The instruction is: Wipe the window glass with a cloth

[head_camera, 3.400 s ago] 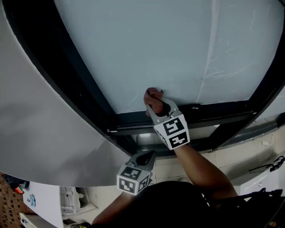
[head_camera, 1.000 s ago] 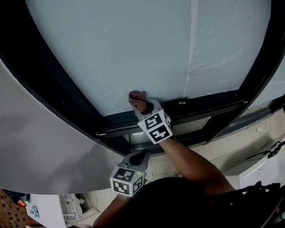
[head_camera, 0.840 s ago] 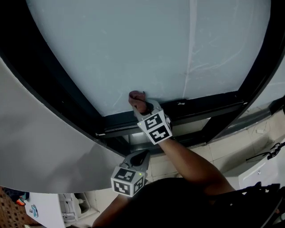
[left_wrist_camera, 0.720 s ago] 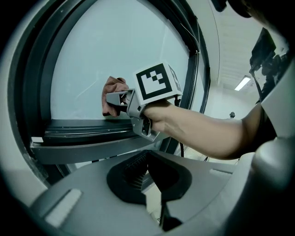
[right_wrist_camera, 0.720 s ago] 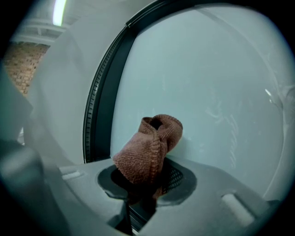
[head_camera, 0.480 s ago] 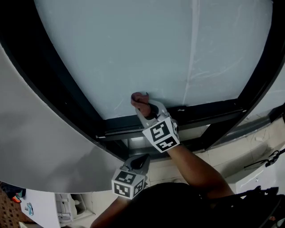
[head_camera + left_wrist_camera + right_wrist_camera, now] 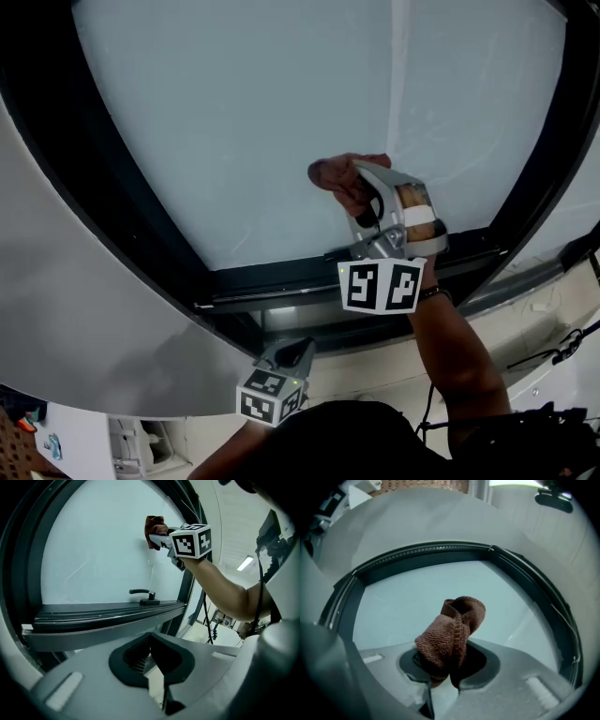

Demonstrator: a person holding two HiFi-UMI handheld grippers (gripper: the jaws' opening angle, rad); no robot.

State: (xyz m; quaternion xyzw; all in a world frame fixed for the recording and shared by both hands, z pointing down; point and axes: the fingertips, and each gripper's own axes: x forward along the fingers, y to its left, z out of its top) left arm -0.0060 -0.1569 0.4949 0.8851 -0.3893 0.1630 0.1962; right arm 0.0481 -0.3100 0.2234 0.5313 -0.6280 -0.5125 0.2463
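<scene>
The window glass (image 7: pixel 281 112) is a large pale pane in a dark frame (image 7: pixel 281 281). My right gripper (image 7: pixel 349 185) is shut on a brown knitted cloth (image 7: pixel 330 175) and presses it against the glass, a little above the bottom frame rail. In the right gripper view the cloth (image 7: pixel 452 634) bulges out of the jaws in front of the glass (image 7: pixel 403 602). My left gripper (image 7: pixel 296 351) hangs low under the frame, shut with nothing in it. In the left gripper view the right gripper (image 7: pixel 158 538) and the cloth (image 7: pixel 154 525) are high on the glass.
A dark window handle (image 7: pixel 142 595) sits on the bottom rail. A grey curved wall (image 7: pixel 84 309) borders the window on the left. Black cables (image 7: pixel 562 347) and tiled floor lie at the lower right. The frame's right upright (image 7: pixel 553 141) stands close to my right arm.
My right gripper has lifted the cloth up and to the right across the glass, away from the bottom rail, and the wrist has turned. The left gripper has stayed low.
</scene>
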